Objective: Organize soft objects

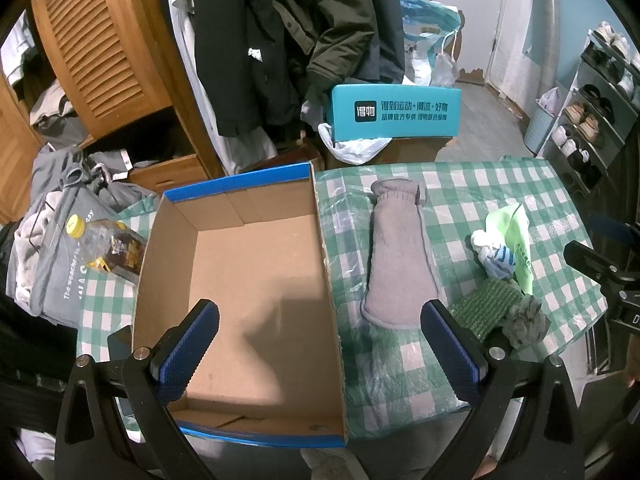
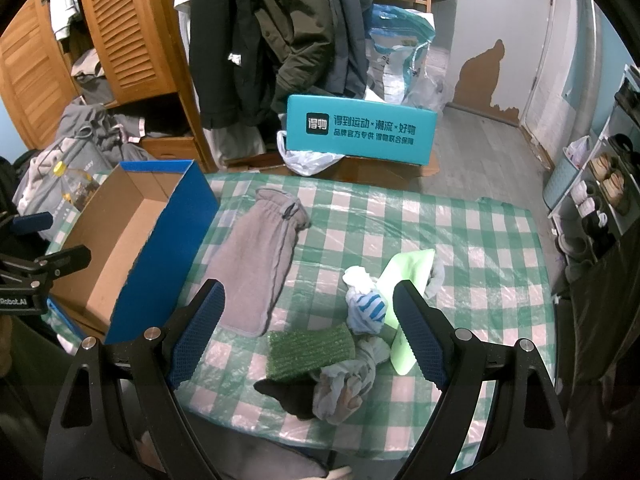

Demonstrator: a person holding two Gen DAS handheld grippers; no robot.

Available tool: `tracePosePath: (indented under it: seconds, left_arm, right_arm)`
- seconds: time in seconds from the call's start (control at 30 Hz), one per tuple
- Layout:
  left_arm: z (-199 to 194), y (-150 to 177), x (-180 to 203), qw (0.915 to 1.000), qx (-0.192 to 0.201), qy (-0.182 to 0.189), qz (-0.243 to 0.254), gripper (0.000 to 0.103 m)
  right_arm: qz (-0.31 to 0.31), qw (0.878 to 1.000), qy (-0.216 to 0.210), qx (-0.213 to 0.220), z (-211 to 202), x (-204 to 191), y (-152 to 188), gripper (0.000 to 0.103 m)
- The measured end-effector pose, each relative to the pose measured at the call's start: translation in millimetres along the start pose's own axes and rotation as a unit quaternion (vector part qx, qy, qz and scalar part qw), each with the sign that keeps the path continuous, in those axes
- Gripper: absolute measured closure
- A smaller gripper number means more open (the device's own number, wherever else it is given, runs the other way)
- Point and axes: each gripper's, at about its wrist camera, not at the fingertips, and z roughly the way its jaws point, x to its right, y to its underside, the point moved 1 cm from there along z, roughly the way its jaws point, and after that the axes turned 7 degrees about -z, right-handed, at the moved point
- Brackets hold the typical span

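Cardboard shoebox sat empty, the grey drawstring pouch lying lengthwise just right of it, nearer the right gripper; both it and the left gripper gaped apart, empty.

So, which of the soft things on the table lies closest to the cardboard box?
The long grey pouch, lying flat right beside the box. The green pad, striped sock and the rest sit in a cluster farther right.
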Motion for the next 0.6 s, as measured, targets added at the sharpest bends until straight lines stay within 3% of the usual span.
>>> tracePosePath:
  seconds: [0.6]
  left_arm:
    - [1.2, 6.7, 1.1, 1.0, -0.004, 0.0, 0.0, 0.001]
  right_arm:
    - [0.0, 1.0, 0.0, -0.001, -0.3, 3.8, 0.4, 0.018]
